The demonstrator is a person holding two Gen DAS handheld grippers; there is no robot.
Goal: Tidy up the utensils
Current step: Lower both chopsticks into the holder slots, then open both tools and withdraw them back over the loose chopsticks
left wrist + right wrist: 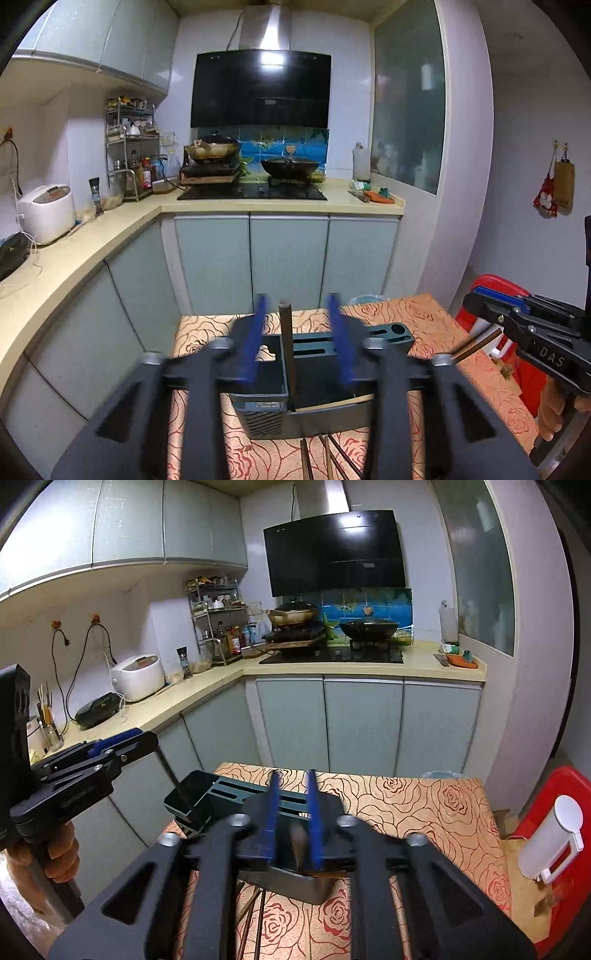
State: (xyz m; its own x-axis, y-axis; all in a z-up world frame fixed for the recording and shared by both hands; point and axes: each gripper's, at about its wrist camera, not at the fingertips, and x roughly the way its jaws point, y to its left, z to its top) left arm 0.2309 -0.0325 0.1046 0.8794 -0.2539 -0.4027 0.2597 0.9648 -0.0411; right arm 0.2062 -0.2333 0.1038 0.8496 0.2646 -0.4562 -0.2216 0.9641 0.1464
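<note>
Between the left tongs point(297, 297) — spread wide — one chopstick point(287, 332) stands in the holder point(391, 338); right tongs point(293, 773) pinch a second chopstick point(298, 840) — light, stiff, slippery; grab its middle.

Left gripper point(299, 336) spread wide; right gripper point(293, 819) narrowed, seemingly clamped, contact blurred.

Colours and patterns: kitchen work area

The table cloth point(424, 812) is patterned with red rose outlines on orange-tan. The utensil holder point(266, 410) is coloured dark blue-grey; the chopstick point(287, 354) standing in it is dark brown. Both the left gripper point(299, 336) and the right gripper point(293, 812) are finished in black with blue fingers point(274, 805). The cabinet doors point(362, 723) are pale grey-green.
</note>
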